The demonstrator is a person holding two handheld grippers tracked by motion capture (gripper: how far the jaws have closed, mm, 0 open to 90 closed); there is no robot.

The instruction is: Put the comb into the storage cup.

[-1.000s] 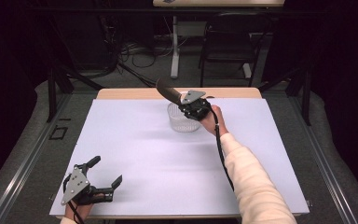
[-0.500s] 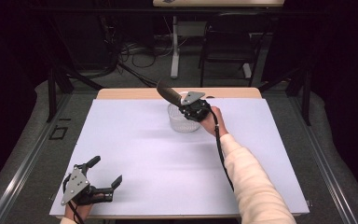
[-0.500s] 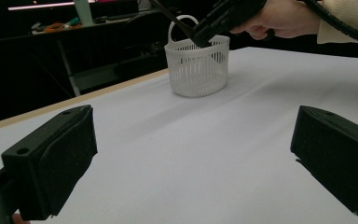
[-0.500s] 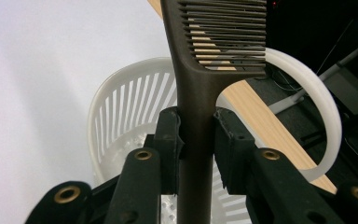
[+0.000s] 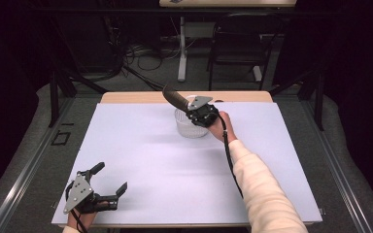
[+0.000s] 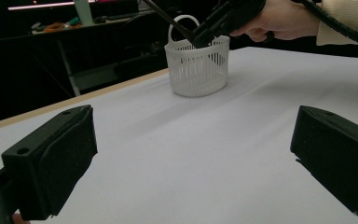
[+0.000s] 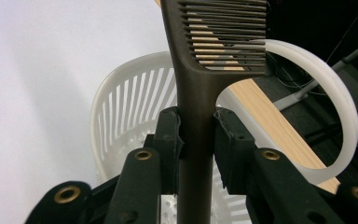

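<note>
Nothing is moving since a moment ago: both of my hands are staying where they were, and the comb is staying over the basket.

I am holding my right tongs (image 5: 190, 110) up at the far side of the table, and their 2 black jaws are squeezing tight on the handle of a dark brown comb (image 7: 200, 93). In the right gripper view the handle is running straight up between the 2 pads (image 7: 170, 135), and the teeth of the comb are sticking out past the tips, pointing off to one side. In the high view the comb (image 5: 174, 98) is tilting up and away from the tongs, toward the far left.

A white basket (image 5: 188, 125) with slits in its wall is sitting right under my right tongs. Its round white handle (image 7: 335, 98) is curving up just beside the comb. From the left gripper view I am seeing the basket (image 6: 196, 70) standing upright far ahead, with my right hand (image 6: 279, 18) and its tongs hanging just above its rim.

I am resting my left tongs (image 5: 108, 190) low at the near left corner, well apart from the basket. Their jaws are standing wide apart with only the white table cover (image 5: 141, 165) between them. A grey plate with 3 corners is sitting on top of them.
</note>
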